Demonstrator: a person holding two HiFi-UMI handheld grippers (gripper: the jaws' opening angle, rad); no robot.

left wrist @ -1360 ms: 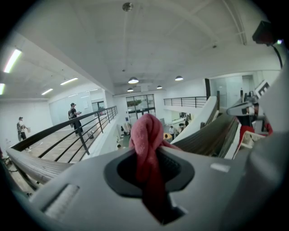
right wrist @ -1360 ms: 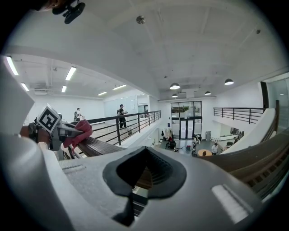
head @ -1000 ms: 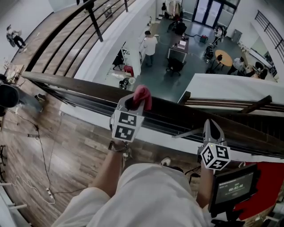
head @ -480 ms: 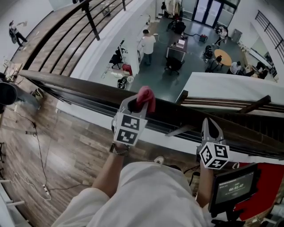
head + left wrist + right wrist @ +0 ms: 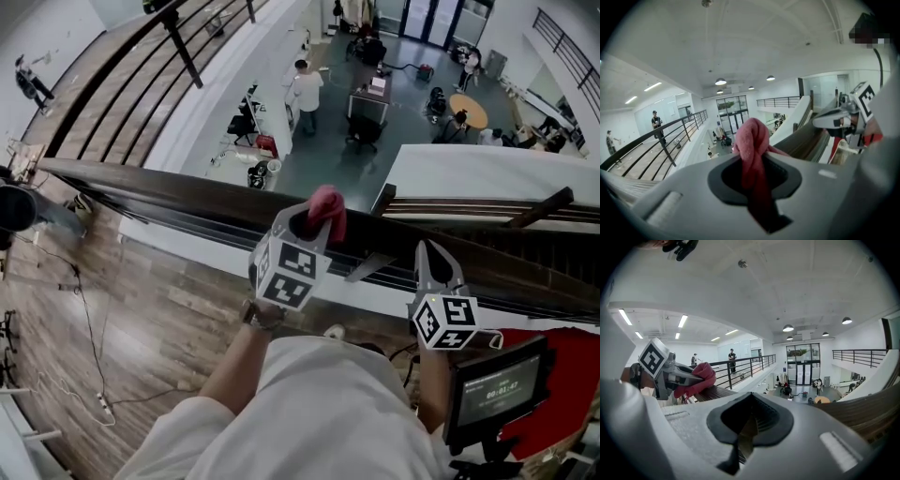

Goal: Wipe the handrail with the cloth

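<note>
The pink-red cloth (image 5: 327, 208), bunched into a soft, crumpled wad, sits at the centre of the head view against the dark wooden handrail (image 5: 169, 192). The left gripper (image 5: 314, 221) has its jaws clamped on it. Right of centre, the right gripper (image 5: 432, 255) points at the rail, jaws pressed together with nothing between them.

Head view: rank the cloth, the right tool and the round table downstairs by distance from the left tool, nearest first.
1. Red cloth: clamped in the left tool, over the handrail.
2. Right tool: to its right by the same rail, jaws shut, empty.
3. Round table: far below on the lower floor, upper right.
</note>
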